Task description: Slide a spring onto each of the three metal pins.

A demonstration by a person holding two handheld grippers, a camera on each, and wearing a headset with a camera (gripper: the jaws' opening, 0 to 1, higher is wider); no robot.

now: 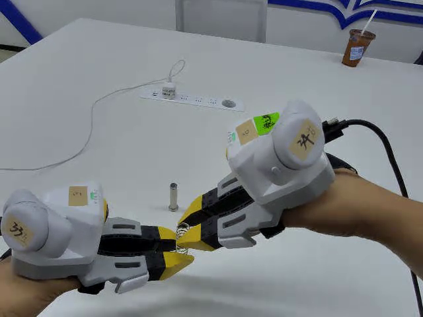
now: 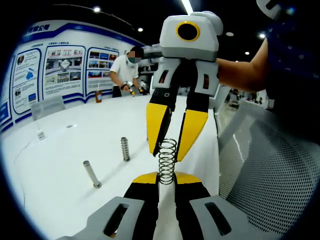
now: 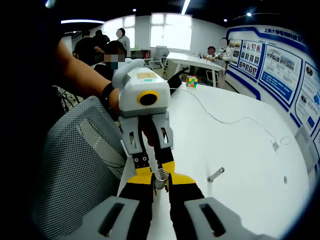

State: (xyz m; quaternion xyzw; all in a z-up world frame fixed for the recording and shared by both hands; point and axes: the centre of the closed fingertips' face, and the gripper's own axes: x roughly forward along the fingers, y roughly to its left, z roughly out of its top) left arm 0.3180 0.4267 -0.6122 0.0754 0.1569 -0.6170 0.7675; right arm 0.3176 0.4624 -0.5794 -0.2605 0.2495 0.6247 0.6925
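Our left tool (image 1: 173, 248) is closed to a narrow gap on the near end of the spring (image 1: 182, 238). Our right tool (image 1: 190, 231) meets it tip to tip, its jaws drawn in just as narrowly on the other end. We judge both to be gripping, though contact at the right tips is hard to make out.

The spring hangs above the worktop (image 1: 119, 198) between the two sets of yellow tips. Its long axis runs in line with both tools' jaws. In the left gripper view it rises straight out of our left jaws toward the right tool. In the right gripper view we look nearly down its bore, so it shows as a ring of coils. In the head view the tips cover most of it, and a few coils show.

Just beyond the tips a pin (image 1: 173, 197) stands upright on the worktop. In the left gripper view a bare pin (image 2: 92, 174) stands nearer. A second pin (image 2: 125, 148) behind it looks ribbed along its length, like coils, but it is too small for us to be sure.

Farther off lie a power strip (image 1: 192, 99) and, at the far edge, a cup (image 1: 357, 46). A mesh chair back (image 2: 260, 165) stands beside the worktop.
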